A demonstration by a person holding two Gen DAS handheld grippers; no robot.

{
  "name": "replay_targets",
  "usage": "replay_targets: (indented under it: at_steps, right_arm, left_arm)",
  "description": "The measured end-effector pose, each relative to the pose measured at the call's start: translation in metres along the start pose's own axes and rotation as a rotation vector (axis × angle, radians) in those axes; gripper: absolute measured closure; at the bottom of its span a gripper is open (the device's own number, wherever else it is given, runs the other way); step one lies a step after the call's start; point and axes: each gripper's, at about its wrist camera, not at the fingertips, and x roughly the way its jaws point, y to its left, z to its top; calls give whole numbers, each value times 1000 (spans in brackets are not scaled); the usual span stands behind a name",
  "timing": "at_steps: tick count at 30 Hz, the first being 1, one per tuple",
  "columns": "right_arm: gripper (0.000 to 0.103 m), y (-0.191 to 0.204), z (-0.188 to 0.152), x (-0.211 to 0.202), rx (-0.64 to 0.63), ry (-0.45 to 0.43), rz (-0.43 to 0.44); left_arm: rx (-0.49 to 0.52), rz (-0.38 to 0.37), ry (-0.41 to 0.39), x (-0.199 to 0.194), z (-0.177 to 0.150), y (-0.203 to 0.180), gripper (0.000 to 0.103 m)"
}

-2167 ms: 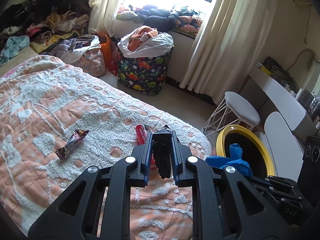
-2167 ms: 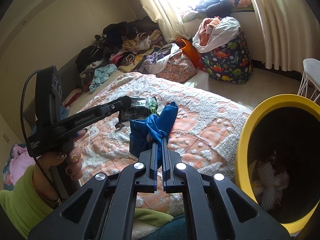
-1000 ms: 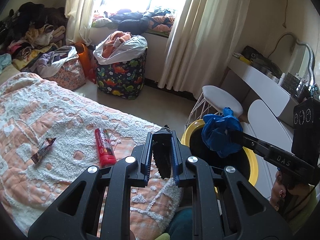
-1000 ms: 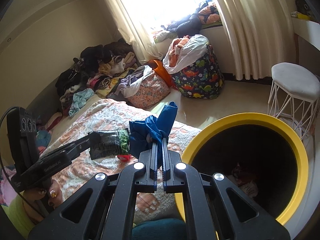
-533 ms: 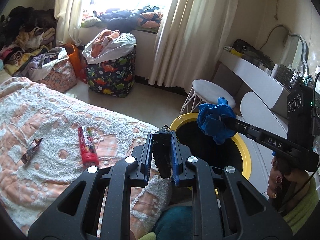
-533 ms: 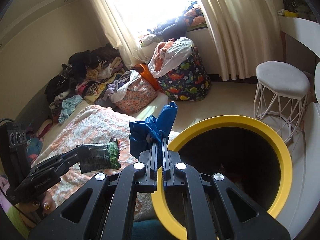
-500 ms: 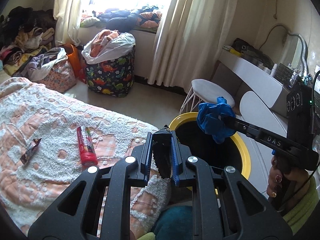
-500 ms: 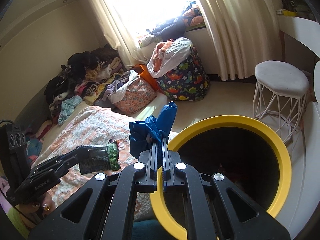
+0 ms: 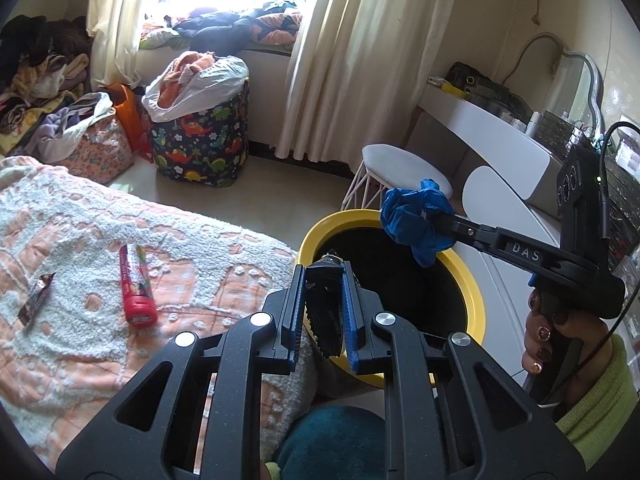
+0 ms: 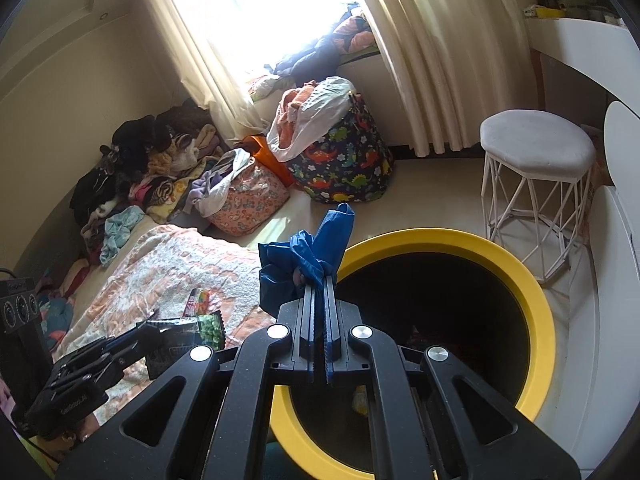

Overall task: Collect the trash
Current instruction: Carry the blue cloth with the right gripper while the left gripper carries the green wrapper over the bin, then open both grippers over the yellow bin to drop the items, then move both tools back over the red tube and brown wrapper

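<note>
Left tongs (image 9: 323, 280): clamped on dark wrapper (image 9: 326, 312), at yellow bin (image 9: 474, 300) rim. Right tongs (image 10: 319, 280): clamped on blue glove (image 10: 308, 260), above bin. Tube (image 9: 135, 286), bar (image 9: 35, 298): lying on bed (image 9: 80, 224).

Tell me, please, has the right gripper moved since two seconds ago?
Yes. The right gripper, shut on the blue plastic bag, has swung from above the bed to the yellow-rimmed trash bin.
</note>
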Motion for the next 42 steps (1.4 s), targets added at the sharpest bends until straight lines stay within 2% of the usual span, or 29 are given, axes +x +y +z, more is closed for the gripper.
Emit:
replay_targets:
  at_steps: [10,32,34,35,36,37,38,40,42]
  right_arm:
    - [99,-22,0,-1,50,-2,-58]
    - [99,-63,-7,8,155,35,-145]
    - [93,-65,-8,10,157,45,-146]
    - [81,-65,-8,11,156,50,-151]
    - [65,-65,-9,11,157,50,-159]
    - [59,-64,-9,11,158,51,-165]
    - [58,-65,-10,12,160,49,-169]
    - [56,-64,-9,12,160,49,-165]
    - [47,-62,-9,11,157,37,-162]
  left_arm:
    - [19,-63,34,15,-10,-21,91]
    - [62,-110,163,66,-30,-49,91]
    - [73,-100,172,72,-31,-50,90]
    - [68,-102,179,75,-31,-49,90]
    - [59,-103,181,77,-31,-48,87]
    - [53,-99,177,77,-30,-46,77]
    - [51,-91,168,77,-29,-44,63]
    - [43,-72,146,73,-29,-40,45]
    - [30,-60,114,65,-28,-36,31]
